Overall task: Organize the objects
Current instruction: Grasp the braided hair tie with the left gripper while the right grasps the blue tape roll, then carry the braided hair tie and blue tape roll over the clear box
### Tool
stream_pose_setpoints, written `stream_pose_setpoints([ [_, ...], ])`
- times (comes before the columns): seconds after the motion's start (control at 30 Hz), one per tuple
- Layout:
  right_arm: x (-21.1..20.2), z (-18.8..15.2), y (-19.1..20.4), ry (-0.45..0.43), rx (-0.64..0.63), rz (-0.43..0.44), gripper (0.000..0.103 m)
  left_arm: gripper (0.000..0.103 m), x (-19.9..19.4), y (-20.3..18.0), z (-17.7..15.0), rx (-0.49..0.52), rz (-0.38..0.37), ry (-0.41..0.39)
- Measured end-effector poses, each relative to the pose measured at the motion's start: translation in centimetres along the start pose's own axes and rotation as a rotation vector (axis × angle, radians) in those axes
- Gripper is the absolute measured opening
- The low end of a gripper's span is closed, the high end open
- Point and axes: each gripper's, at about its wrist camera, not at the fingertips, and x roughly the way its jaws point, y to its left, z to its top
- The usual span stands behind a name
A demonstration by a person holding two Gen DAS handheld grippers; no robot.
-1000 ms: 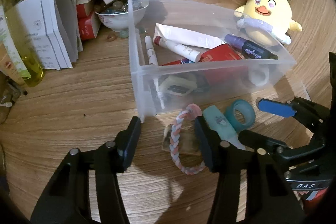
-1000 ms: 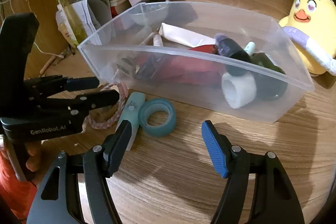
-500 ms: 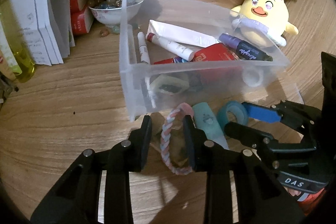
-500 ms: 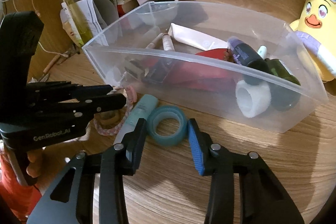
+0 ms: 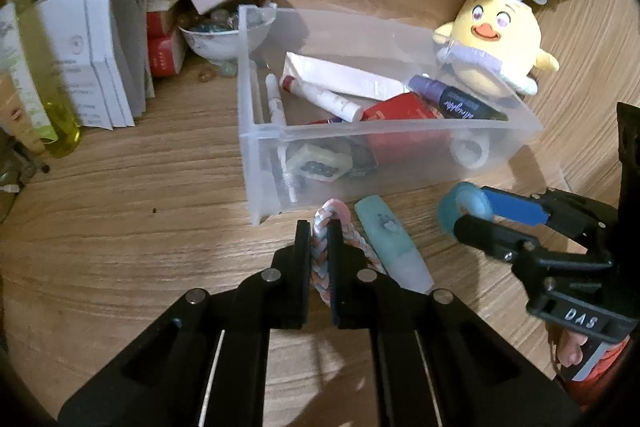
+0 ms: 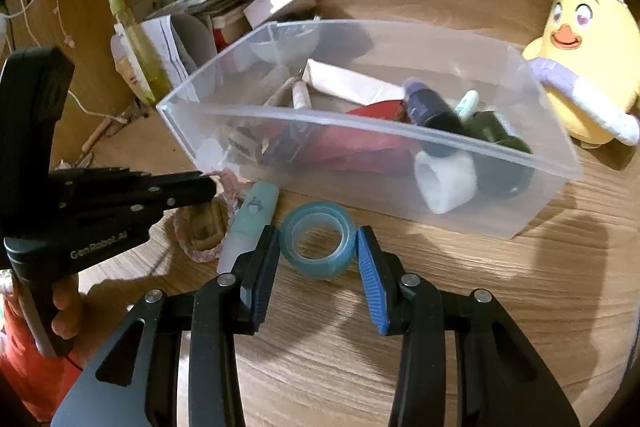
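Left gripper (image 5: 319, 251) fingers clamped on pink-and-blue braided rope ring (image 5: 322, 259), ring on wooden worktop (image 5: 120, 227) just before clear plastic bin (image 5: 392, 131). Right gripper (image 6: 318, 263) fingers (image 6: 264, 263) pressed on both sides of translucent teal tape roll (image 6: 318, 241), roll resting on worktop. Pale teal capped tube (image 6: 250, 223) lies between ring and roll, touching left finger of right gripper. Bin holds tubes, red box, bottles. Yellow plush chick with bunny ears (image 5: 494, 43) behind bin.

Clear glossy plastic bin (image 6: 500, 219), wood-grain table (image 6: 520, 307), braided cloth loop (image 5: 320, 255), plush chick (image 5: 496, 43).
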Motion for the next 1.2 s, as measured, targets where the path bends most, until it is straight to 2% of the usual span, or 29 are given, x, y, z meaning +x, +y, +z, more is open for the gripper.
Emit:
stream_pose_setpoints([
  [0.5, -4.0, -0.1, -1.3, -0.097, 0.037, -0.019, 0.036, 0.007, -4.5, -0.8, -0.3, 0.003, 0.001, -0.113],
  [0.77, -5.7, 0.1, -1.4, -0.139, 0.031, -0.028, 0.036, 0.007, -5.4, -1.3, -0.3, 0.015, 0.000, -0.127],
  [1.2, -8.1, 2.0, -2.7, -0.222, 0.051, -0.050, 0.036, 0.007, -8.2, -2.1, 2.3, -0.003, -0.008, -0.244],
])
